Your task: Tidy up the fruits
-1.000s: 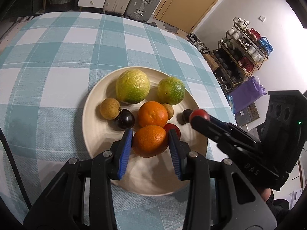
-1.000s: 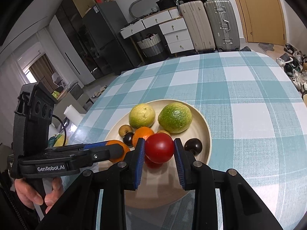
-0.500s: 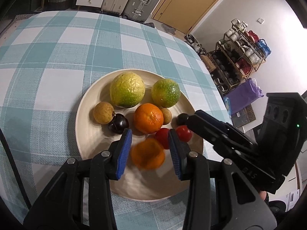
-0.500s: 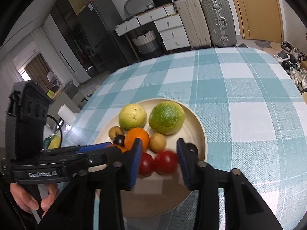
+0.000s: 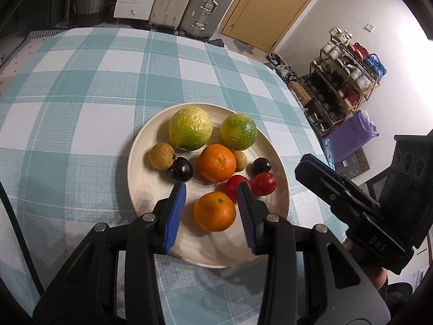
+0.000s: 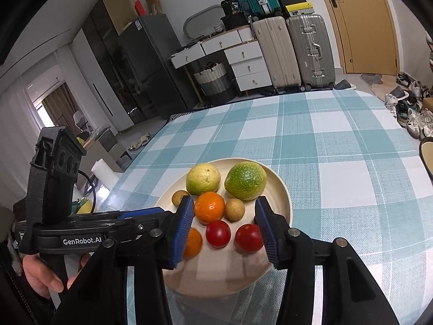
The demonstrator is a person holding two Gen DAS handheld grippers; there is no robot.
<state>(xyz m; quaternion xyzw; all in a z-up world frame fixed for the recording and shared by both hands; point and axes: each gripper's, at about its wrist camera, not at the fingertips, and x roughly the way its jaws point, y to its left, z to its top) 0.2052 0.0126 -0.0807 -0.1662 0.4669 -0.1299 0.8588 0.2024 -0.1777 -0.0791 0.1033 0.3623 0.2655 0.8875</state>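
Note:
A cream plate (image 5: pixel 143 189) (image 6: pixel 281 189) on the checked table holds two green-yellow citrus (image 5: pixel 190 127) (image 6: pixel 245 180), two oranges (image 5: pixel 217 163) (image 5: pixel 214 211), two red tomatoes (image 5: pixel 264 183) (image 6: pixel 218 233), dark plums (image 5: pixel 180 169) and brown longans (image 5: pixel 161 156). My left gripper (image 5: pixel 211 205) is open, its blue pads either side of the near orange lying on the plate. My right gripper (image 6: pixel 224 224) is open above the two tomatoes, the right one (image 6: pixel 248 237) beside its right pad. Each gripper shows in the other's view.
The teal and white checked tablecloth (image 5: pixel 81 86) covers the table. A dark bowl edge (image 6: pixel 426 154) shows at the far right. Suitcases (image 6: pixel 295 48), drawers and a shoe rack (image 5: pixel 343 81) stand beyond the table.
Both grippers have opened. The left one let go of the orange and the right one let go of the red tomato; both fruits now lie on the plate. Both grippers drew back a little.

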